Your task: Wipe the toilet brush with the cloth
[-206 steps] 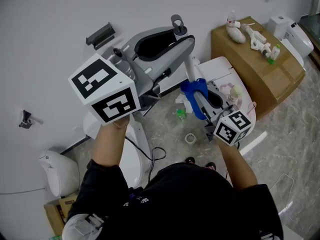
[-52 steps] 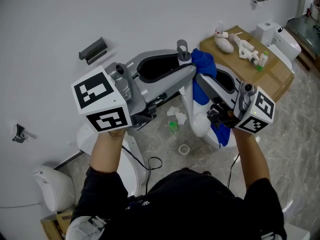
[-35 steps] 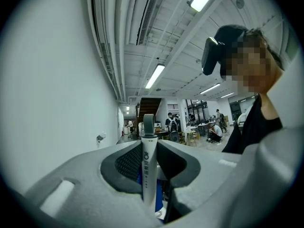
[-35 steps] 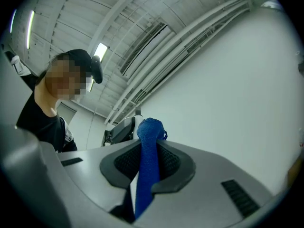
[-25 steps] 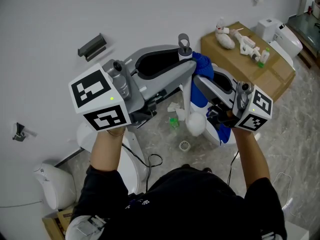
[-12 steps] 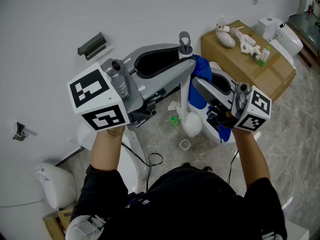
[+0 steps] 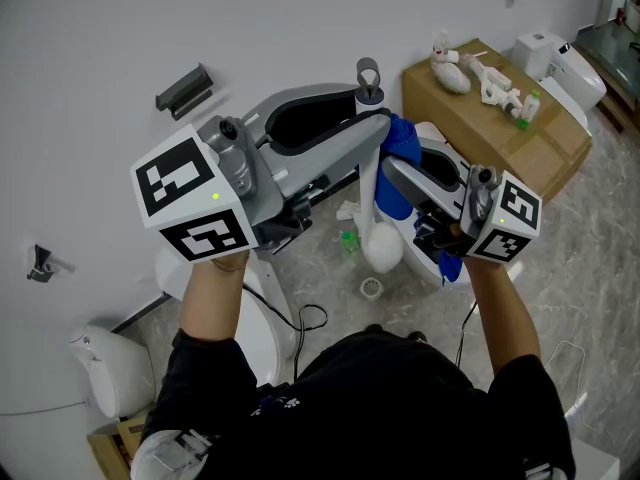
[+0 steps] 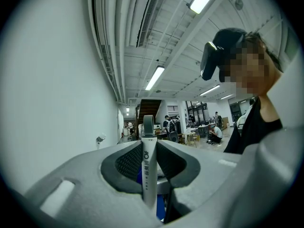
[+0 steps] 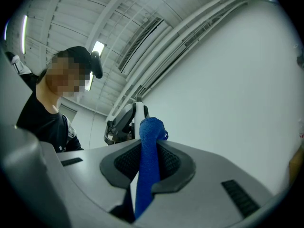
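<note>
The toilet brush hangs upright, with a white handle (image 7: 370,173), a grey loop at the top and a white brush head (image 7: 381,249) below. My left gripper (image 7: 371,120) is shut on the upper handle (image 8: 148,175), just under the loop. A blue cloth (image 7: 399,160) lies against the handle's right side, right below the left jaws. My right gripper (image 7: 398,176) is shut on the cloth, which stands up between its pads in the right gripper view (image 9: 147,160). That view also shows the left gripper beyond (image 9: 124,120).
A cardboard box (image 7: 521,140) with small white items stands at the right by the wall. A white toilet (image 7: 430,143) is behind my right gripper, another (image 7: 112,356) at lower left. A floor drain (image 7: 371,288), a green object (image 7: 348,240) and a cable (image 7: 305,320) lie below.
Since about eight seconds ago my right gripper has carried the cloth up the handle to just under the left jaws. Over the last second both grippers have hardly moved.
</note>
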Demonstrator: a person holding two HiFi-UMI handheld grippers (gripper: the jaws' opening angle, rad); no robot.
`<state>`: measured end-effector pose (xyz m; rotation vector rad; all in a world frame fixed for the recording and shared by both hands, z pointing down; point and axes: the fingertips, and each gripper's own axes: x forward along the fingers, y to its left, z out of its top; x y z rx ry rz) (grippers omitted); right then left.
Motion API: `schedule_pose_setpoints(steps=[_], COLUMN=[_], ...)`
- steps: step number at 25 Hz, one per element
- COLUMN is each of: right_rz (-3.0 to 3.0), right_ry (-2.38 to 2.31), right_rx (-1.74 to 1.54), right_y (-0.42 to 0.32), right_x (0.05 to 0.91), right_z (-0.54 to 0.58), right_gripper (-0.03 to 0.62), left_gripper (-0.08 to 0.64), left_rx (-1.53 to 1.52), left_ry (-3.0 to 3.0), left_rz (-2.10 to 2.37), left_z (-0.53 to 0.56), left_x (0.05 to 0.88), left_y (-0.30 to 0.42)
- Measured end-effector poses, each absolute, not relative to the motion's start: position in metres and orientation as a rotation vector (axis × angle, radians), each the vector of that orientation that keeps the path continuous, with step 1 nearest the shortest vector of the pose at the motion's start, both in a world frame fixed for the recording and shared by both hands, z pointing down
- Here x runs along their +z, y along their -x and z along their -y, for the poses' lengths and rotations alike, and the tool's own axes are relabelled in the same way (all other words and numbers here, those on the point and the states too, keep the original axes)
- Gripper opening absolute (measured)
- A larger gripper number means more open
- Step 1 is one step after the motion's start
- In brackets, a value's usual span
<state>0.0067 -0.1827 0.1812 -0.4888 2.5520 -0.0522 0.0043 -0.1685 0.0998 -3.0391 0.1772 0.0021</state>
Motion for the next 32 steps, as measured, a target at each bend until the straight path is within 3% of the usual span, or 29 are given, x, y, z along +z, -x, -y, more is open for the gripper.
schedule_pose_setpoints(steps=[32], right_rz=[-2.592], right_ry=[0.514], right_rx=[-0.104], right_y=[0.002], right_x=[0.212], right_z=[0.182], right_gripper=[0.064], left_gripper=[0.095], left_rx=[0.012], left_ry=[3.045], left_rz=[-0.170], left_z=[0.167], left_x=[0.098], left_y=[-0.003])
